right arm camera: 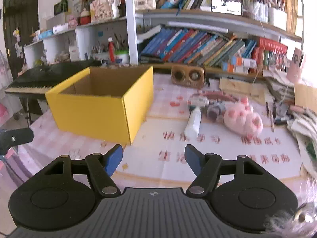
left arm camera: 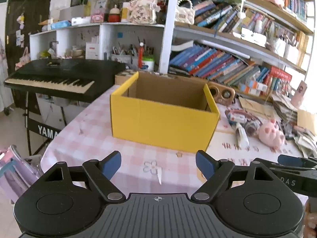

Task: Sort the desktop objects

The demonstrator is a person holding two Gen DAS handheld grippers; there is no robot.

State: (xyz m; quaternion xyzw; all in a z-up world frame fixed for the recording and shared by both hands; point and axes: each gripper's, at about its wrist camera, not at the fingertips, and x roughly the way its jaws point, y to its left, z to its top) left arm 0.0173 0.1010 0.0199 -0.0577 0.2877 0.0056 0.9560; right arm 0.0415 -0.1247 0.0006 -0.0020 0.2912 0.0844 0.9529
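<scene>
Right wrist view: the yellow box (right arm camera: 103, 107) sits open-topped on the desk (right arm camera: 162, 123), left of centre, its plain brown inside showing nothing that can be made out. To its right, apart from it, lies a loose cluster: a white tube (right arm camera: 193, 123), a pink paw-shaped plush (right arm camera: 244, 119) beside it, and some small blurred items between and behind them. A brown wooden speaker (right arm camera: 187, 77) stands farther back against the shelf. Stacked papers (right arm camera: 303, 127) crowd the desk's right edge.

The right gripper (right arm camera: 153, 159) hovers over the near desk, jaws parted and empty, with bare surface between them and the cluster. In the left wrist view the left gripper (left arm camera: 158, 165) faces the box head-on, jaws spread wide with nothing in them; a flower-shaped sticker (left arm camera: 150, 167) lies on the cloth between them.

The desk wears a pink-and-white checked cloth (left arm camera: 89, 136), with a pale mat (right arm camera: 208, 148) printed in red characters on the right half. Behind rise bookshelves (right arm camera: 198, 45) packed with leaning books; a black keyboard (left arm camera: 53, 77) stands off the desk's left side.

The box is bright yellow outside, crisp-edged, and upright.
</scene>
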